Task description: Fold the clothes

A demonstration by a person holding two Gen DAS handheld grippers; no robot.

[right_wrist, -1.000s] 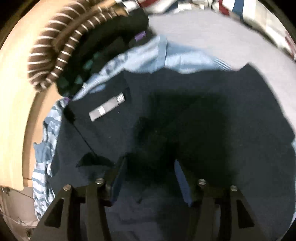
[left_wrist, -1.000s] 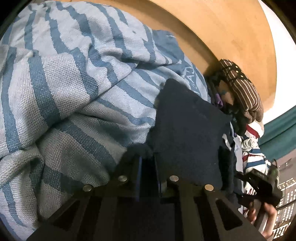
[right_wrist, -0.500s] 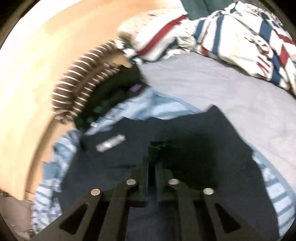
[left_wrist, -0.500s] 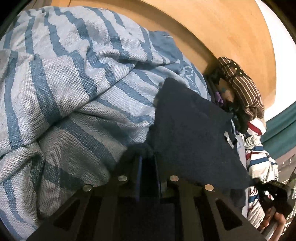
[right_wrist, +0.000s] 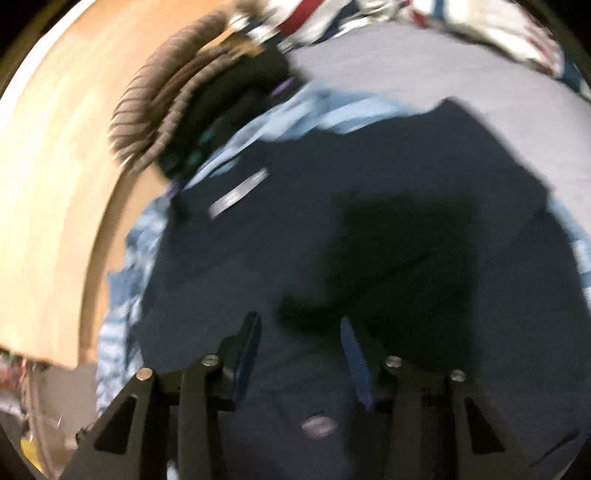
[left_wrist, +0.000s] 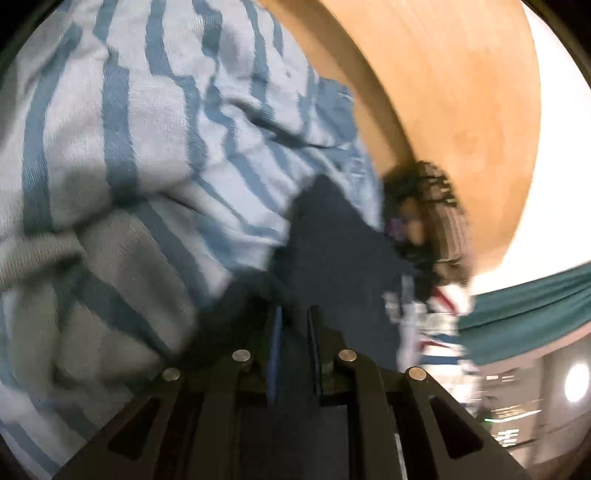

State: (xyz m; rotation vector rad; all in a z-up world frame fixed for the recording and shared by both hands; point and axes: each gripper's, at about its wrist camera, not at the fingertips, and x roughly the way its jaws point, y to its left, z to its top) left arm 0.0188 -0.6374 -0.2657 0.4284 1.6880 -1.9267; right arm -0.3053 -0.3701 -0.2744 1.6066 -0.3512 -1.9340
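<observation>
The biggest change is in the right wrist view: the navy garment point(right_wrist: 369, 221), pinched up into a peak half a second ago, now lies spread and flat again over the blue-striped blanket point(right_wrist: 122, 302) and grey sheet point(right_wrist: 424, 70), its small grey label point(right_wrist: 238, 192) face up near the collar end. It sits beside the wooden headboard point(right_wrist: 55, 184), with a brown striped garment point(right_wrist: 155, 107) and a red, white and blue one point(right_wrist: 480, 22) heaped beyond it. The right gripper point(right_wrist: 299, 343) has let go; its jaws are opening, dark cloth below them but nothing pressed between the pads. That reads as one fold laid down and released, so this hand is likely free for the next edge. In the left wrist view the blanket point(left_wrist: 129, 147) has slid and blurred as the wrist rolled, yet the left gripper point(left_wrist: 293, 332) stays nearly together, clamped on a dark corner of the navy garment point(left_wrist: 332, 251), anchoring that side
</observation>
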